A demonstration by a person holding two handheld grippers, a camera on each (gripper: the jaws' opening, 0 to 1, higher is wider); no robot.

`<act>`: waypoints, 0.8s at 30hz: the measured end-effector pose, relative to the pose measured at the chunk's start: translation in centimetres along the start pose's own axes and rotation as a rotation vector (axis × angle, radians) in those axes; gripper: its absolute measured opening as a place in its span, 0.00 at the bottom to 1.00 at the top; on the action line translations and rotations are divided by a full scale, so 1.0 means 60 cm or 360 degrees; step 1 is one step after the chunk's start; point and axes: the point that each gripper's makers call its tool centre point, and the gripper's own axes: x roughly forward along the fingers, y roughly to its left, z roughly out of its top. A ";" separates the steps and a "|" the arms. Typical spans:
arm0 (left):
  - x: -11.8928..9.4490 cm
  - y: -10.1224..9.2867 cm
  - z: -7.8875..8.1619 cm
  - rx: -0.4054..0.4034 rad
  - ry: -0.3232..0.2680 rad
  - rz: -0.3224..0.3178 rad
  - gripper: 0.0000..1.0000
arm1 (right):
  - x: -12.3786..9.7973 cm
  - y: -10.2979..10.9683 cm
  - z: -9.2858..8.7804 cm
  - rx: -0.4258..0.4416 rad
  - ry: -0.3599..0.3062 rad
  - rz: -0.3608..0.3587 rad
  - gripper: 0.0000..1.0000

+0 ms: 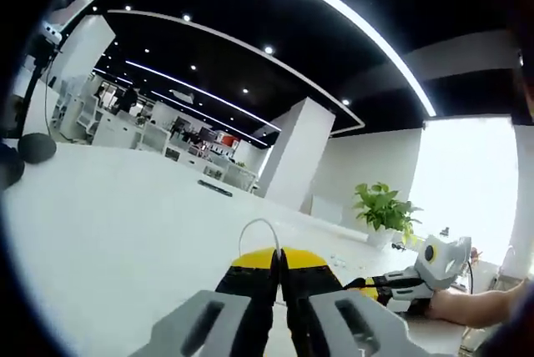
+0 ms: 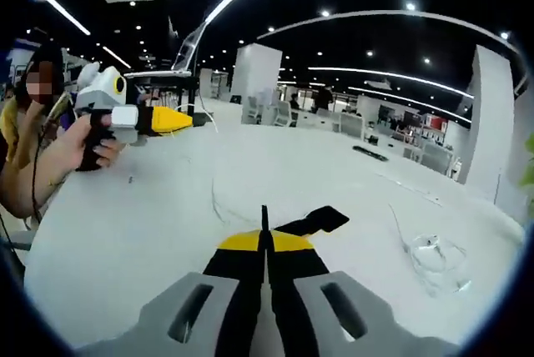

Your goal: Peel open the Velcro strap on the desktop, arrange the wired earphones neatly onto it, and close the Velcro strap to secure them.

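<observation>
Two tools shut, cable and strap in their grip

Left tool point(image 1: 279, 258), low centre in the left gripper view, is closed on a thin white earphone cable point(image 1: 259, 225) looping above its tips. Right tool point(image 2: 265, 238), low centre in the right gripper view, is closed on the black Velcro strap point(image 2: 317, 220), which trails right over the white tabletop point(image 2: 334, 165). More cable lies coiled at right.

left gripper view: low over white desk point(image 1: 108, 232) | right gripper view: same | shared: desktop
</observation>
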 end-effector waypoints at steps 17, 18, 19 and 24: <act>-0.001 -0.003 -0.002 0.0023 0.0006 -0.0005 0.05 | 0.000 0.007 0.003 0.0139 -0.0034 0.0039 0.04; -0.001 -0.003 -0.002 0.0024 0.0006 -0.0004 0.05 | -0.001 0.007 0.003 0.0143 -0.0036 0.0045 0.05; -0.001 -0.003 -0.003 0.0029 0.0008 -0.0003 0.05 | -0.002 0.008 0.003 0.0148 -0.0034 0.0053 0.05; -0.002 -0.002 -0.002 0.0031 0.0007 -0.0002 0.05 | -0.009 0.015 0.003 0.0154 -0.0045 0.0110 0.06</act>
